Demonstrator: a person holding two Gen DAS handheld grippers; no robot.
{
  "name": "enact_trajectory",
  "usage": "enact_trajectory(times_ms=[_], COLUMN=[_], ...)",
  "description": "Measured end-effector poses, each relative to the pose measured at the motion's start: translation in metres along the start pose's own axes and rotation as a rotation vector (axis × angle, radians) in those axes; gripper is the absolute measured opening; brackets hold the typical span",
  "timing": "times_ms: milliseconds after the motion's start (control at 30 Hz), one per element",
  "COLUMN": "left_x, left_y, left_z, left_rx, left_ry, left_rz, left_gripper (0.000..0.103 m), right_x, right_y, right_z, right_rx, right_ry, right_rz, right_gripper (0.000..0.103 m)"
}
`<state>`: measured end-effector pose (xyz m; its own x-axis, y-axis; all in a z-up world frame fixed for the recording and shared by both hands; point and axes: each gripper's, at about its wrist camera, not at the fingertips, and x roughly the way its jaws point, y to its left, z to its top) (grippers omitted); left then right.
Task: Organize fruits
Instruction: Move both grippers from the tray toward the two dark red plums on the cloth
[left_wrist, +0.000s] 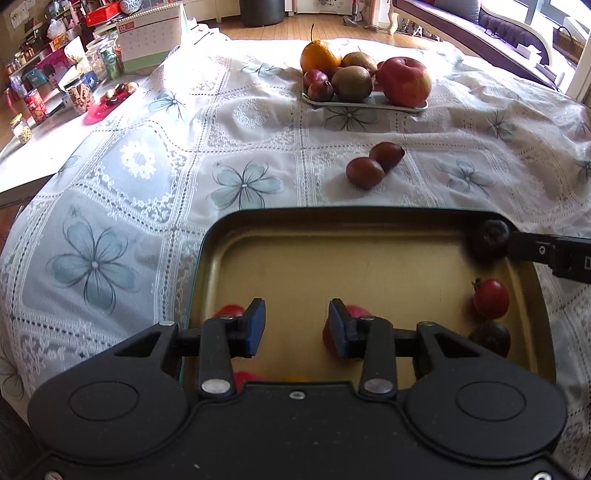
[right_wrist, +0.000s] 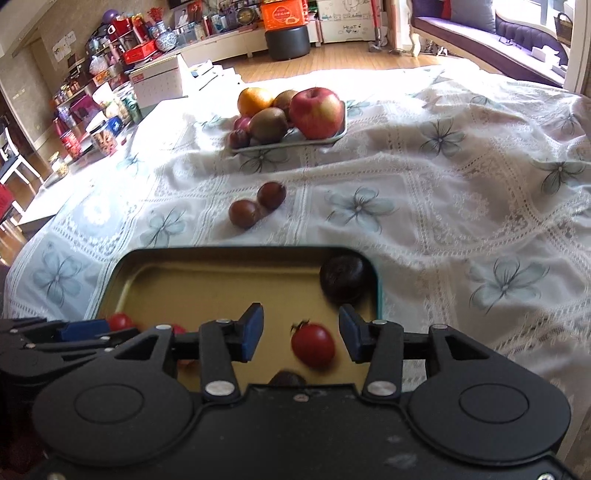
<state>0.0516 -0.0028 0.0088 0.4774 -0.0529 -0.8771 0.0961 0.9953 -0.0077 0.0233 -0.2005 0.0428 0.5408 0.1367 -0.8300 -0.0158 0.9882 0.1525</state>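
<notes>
A gold tin tray (left_wrist: 332, 258) (right_wrist: 207, 284) with a dark rim lies close in front on the flowered cloth. It holds cherry tomatoes (left_wrist: 491, 298) (right_wrist: 313, 344) and dark round fruits (left_wrist: 487, 240) (right_wrist: 344, 278). My left gripper (left_wrist: 296, 328) is open and empty over the tray's near side. My right gripper (right_wrist: 301, 336) is open above the tray, with a cherry tomato below the gap between its fingers. Its finger shows at the right edge of the left wrist view (left_wrist: 554, 253). Two brown fruits (left_wrist: 375, 164) (right_wrist: 256, 205) lie loose on the cloth beyond the tray.
A far tray (left_wrist: 369, 104) (right_wrist: 288, 144) holds an apple (left_wrist: 404, 81) (right_wrist: 316, 111), kiwis, an orange fruit and small dark fruits. Jars, cans and boxes (left_wrist: 74, 85) crowd a counter at the left. The cloth is wrinkled at the right.
</notes>
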Motion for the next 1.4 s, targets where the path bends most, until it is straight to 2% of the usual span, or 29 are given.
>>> enact_trajectory(times_ms=[233,400,567,900,1400], left_x=[0.014,0.026,0.045,0.069,0.079], left_y=[0.004,0.002,0.003,0.006,0.023], left_z=[0.032,0.054,0.069,0.082,0.099], left_rx=[-0.019,-0.007,-0.010,-0.025,-0.052], left_ry=[-0.002,-0.011,0.028,0.074,0.080], left_rz=[0.017,0.071,0.076,0.102,0.108], left_gripper=[0.047,0.047,0.047,0.047,0.047], right_x=[0.029,0.048,0.063,0.089,0.130], right_y=[-0.016,-0.020,-0.018,-0.007,0.022], right_z=[0.034,0.052,0.065,0.085,0.119], right_rx=[0.058,0.089,0.100,0.089,0.071], right_ry=[0.012,0.012,0.024,0.053,0.070], right_rz=[-0.037,-0.054,-0.057,-0.065,-0.045], right_gripper=[0.048,0.048,0.048,0.048,0.048])
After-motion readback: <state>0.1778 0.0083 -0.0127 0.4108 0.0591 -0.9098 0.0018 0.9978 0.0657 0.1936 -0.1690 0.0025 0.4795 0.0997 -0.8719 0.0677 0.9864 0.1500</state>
